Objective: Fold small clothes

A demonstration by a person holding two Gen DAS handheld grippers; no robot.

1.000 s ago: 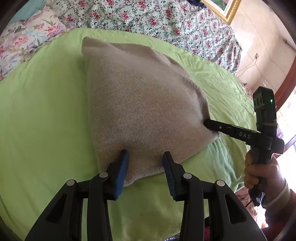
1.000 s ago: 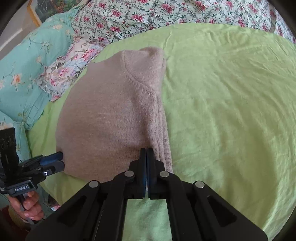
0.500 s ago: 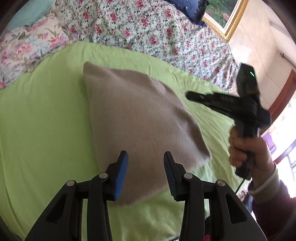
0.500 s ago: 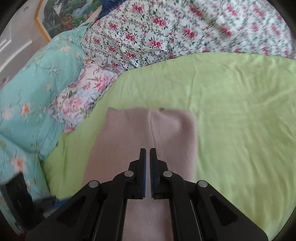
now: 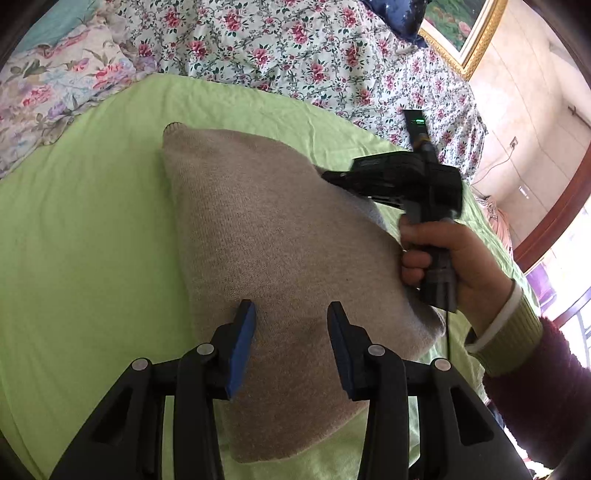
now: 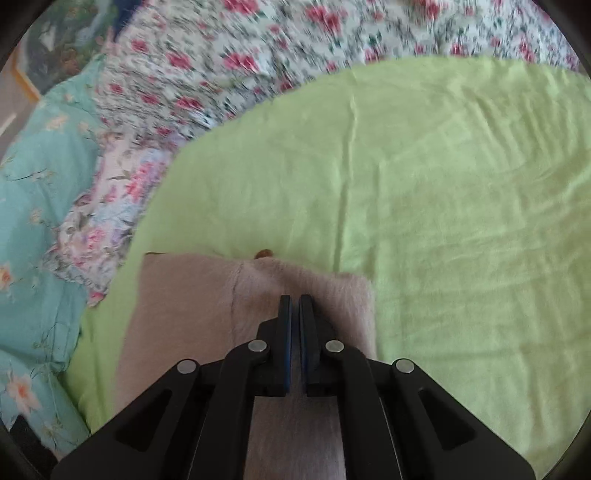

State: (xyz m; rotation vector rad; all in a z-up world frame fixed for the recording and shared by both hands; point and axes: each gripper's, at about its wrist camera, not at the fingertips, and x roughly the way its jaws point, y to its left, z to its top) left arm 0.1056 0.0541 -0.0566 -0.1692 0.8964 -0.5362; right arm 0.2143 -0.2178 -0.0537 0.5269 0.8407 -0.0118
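A beige knit garment (image 5: 277,240) lies folded on the green sheet (image 5: 92,221). In the left wrist view my left gripper (image 5: 291,308) hovers open over the garment's near part, with nothing pinched between its blue pads. A person's hand (image 5: 443,258) holds my right gripper (image 5: 328,178) above the garment's far right edge. The right wrist view is blurred. It shows the right gripper (image 6: 294,300) shut, with only a thin slit between the pads and no cloth in it, over the garment (image 6: 184,295).
A floral quilt (image 5: 295,48) bunches along the far side of the bed, and teal flowered bedding (image 6: 37,184) lies at the left. A framed picture (image 5: 461,29) leans at the back. Bare green sheet (image 6: 443,221) spreads to the right of the garment.
My right gripper left the garment's near right edge and swung up toward its far side. The left gripper drew back and rose a little, still open.
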